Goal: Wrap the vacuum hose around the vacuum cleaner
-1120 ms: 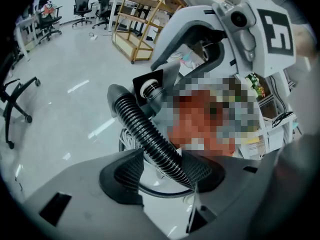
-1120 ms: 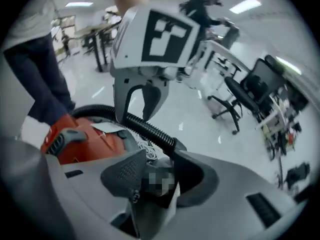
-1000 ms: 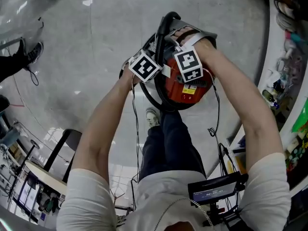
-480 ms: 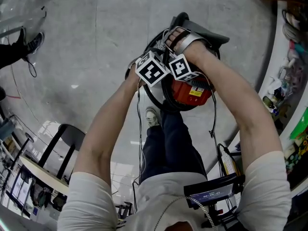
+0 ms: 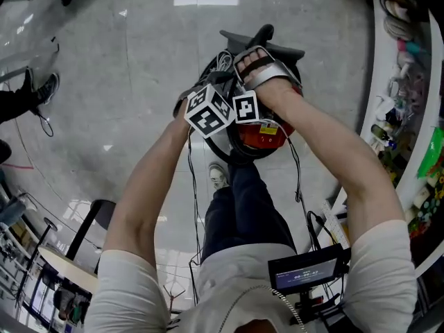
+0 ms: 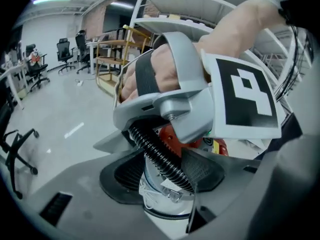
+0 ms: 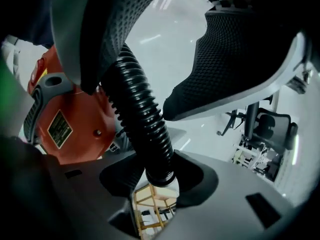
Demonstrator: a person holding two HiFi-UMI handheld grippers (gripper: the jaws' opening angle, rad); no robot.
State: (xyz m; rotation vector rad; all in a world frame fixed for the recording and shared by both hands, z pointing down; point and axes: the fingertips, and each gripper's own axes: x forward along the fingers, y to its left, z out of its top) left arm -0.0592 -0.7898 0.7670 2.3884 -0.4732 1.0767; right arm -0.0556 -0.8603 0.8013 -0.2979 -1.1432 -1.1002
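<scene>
The black ribbed vacuum hose (image 7: 142, 124) curves round the side of the red vacuum cleaner (image 5: 267, 137), which stands on the floor (image 5: 125, 61) by the person's feet. The hose runs between the right gripper's (image 7: 155, 180) spread jaws, which have just been closing slightly, and between the left gripper's (image 6: 162, 173) spread jaws, pinched by neither.

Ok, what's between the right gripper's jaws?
The black vacuum hose runs between them, plain in the right gripper view. The right gripper's jaws have just been closing but stand apart, one pad clear of the hose.
</scene>
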